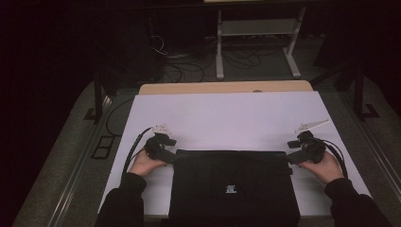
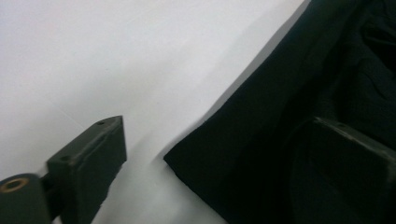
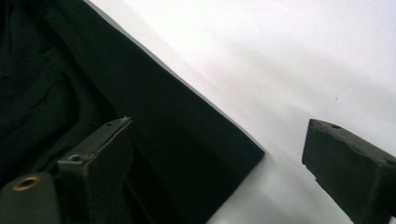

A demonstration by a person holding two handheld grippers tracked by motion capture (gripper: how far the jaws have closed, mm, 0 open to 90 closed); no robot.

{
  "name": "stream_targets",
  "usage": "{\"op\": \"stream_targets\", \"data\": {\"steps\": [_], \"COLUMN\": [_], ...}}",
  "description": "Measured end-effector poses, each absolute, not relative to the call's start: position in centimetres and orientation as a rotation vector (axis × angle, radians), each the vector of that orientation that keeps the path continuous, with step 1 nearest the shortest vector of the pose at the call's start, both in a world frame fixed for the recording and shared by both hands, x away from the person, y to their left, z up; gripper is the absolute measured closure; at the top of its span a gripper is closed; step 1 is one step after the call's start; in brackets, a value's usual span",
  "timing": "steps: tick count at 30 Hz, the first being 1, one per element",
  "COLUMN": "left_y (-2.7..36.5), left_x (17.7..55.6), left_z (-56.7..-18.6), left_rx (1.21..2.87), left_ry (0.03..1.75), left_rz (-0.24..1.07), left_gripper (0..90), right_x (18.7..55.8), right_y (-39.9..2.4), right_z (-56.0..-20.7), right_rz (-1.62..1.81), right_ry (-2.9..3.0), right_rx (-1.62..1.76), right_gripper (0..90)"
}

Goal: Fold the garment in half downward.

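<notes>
A black folded garment (image 1: 234,184) with a small white logo (image 1: 231,189) lies at the near edge of the white table top (image 1: 227,113). My left gripper (image 1: 176,158) is at its far-left corner and my right gripper (image 1: 289,160) is at its far-right corner, each held in a hand. In the left gripper view my left gripper (image 2: 217,135) is open, one jaw over the white surface (image 2: 116,56) and the other over the cloth (image 2: 299,93), with the corner between them. In the right gripper view my right gripper (image 3: 219,128) is open astride the other corner of the cloth (image 3: 70,70).
A wooden strip (image 1: 227,87) shows along the table's far edge. Beyond it, a white-framed stand (image 1: 257,28) and loose cables (image 1: 189,66) sit on the floor. A dark post (image 1: 98,99) stands off the left side. The person's dark sleeves enter at the bottom.
</notes>
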State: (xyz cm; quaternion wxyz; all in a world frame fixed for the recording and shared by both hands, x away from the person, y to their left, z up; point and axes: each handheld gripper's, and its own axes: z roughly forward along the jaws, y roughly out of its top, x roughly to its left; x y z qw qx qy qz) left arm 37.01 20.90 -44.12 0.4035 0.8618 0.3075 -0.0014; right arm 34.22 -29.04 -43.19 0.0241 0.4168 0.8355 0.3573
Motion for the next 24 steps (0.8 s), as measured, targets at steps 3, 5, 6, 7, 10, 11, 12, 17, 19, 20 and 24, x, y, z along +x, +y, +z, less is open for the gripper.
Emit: {"op": "stream_targets", "data": {"steps": [3, 5, 6, 7, 10, 11, 12, 17, 19, 20, 24], "left_y": [20.9, 20.9, 20.9, 20.9, 20.9, 21.0, 21.0, 21.3, 21.3, 21.4, 21.5], "left_x": [36.9, 37.0, 37.0, 37.0, 37.0, 37.0, 37.1, 37.2, 37.3, 37.4, 37.6], "left_z": [-44.2, -44.3, -44.3, -44.4, -44.5, -44.6, -44.6, -44.6, -44.7, -44.7, -44.8], "left_rx": [2.187, 2.189, 2.193, 2.196, 2.201, 2.206, 2.208, 2.189, 2.178, 2.172, 2.154], "left_ry": [0.771, 0.767, 0.77, 0.771, 0.766, 0.764, 0.766, 0.783, 0.788, 0.792, 0.812], "left_rz": [0.003, 0.0, -0.003, -0.009, -0.012, -0.011, -0.011, -0.001, -0.013, -0.008, -0.005], "left_gripper": [10.9, 13.3, 13.4, 13.9, 17.0, 17.5, 18.2, 26.9, 34.6, 36.7, 46.0], "right_x": [34.3, 34.4, 34.4, 34.5, 34.6, 34.6, 34.7, 34.8, 34.8, 34.8, 35.0], "right_y": [-29.4, -29.5, -29.5, -29.5, -29.5, -29.4, -29.4, -29.4, -29.3, -29.3, -29.3], "right_z": [-43.4, -43.5, -43.6, -43.7, -44.0, -44.1, -44.1, -44.3, -44.3, -44.3, -44.3], "right_rz": [1.123, 1.128, 1.125, 1.115, 1.09, 1.088, 1.081, 1.104, 1.098, 1.1, 1.103], "right_ry": [2.592, 2.603, 2.605, 2.612, 2.632, 2.638, 2.641, 2.66, 2.651, 2.646, 2.632], "right_rx": [1.295, 1.304, 1.308, 1.312, 1.315, 1.312, 1.312, 1.298, 1.298, 1.302, 1.312], "right_gripper": [14.9, 17.8, 18.0, 18.7, 21.9, 22.9, 23.5, 34.3, 38.3, 40.3, 47.8]}}
